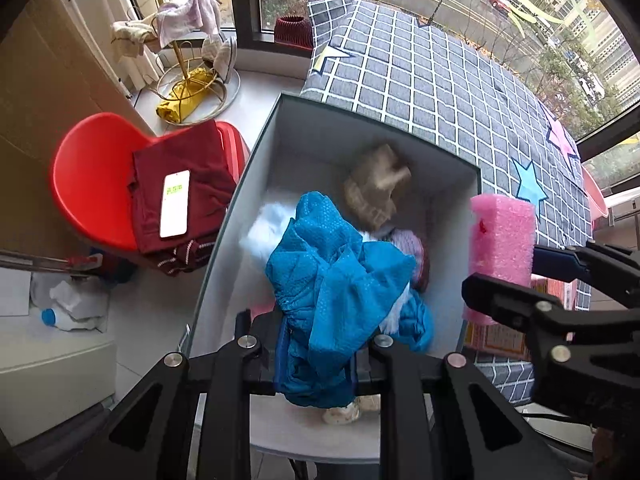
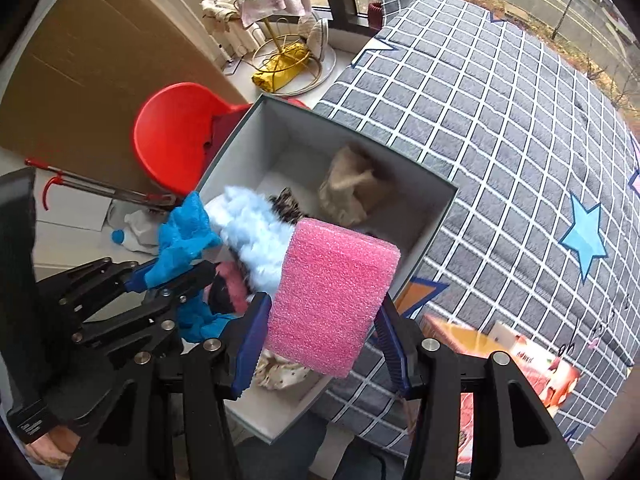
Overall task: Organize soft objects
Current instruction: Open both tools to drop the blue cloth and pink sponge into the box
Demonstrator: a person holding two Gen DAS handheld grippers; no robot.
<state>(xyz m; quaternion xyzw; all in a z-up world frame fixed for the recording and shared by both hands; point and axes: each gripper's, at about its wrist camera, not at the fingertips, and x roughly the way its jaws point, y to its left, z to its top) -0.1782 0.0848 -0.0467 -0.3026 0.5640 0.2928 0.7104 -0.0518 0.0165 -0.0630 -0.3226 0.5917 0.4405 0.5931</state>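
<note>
My left gripper [image 1: 316, 360] is shut on a crumpled blue cloth [image 1: 332, 280] and holds it over the open grey box [image 1: 256, 152]. My right gripper [image 2: 320, 340] is shut on a pink foam block [image 2: 332, 296] above the box's near right corner [image 2: 440, 208]; the block also shows in the left wrist view [image 1: 500, 240]. Inside the box lie a tan plush thing [image 2: 348, 188], a fluffy light-blue thing [image 2: 256, 232], a pink and black piece [image 2: 228, 280] and a spotted cream piece [image 2: 280, 372]. The left gripper with the blue cloth [image 2: 184, 236] shows at left in the right wrist view.
The box sits against a grey checked quilt with stars [image 2: 500, 140]. A red chair [image 1: 96, 176] with dark red cloth and a phone [image 1: 175, 204] stands left of the box. A gold rack with towels [image 1: 184, 40] stands on the sill. An orange carton [image 2: 520, 360] lies on the quilt.
</note>
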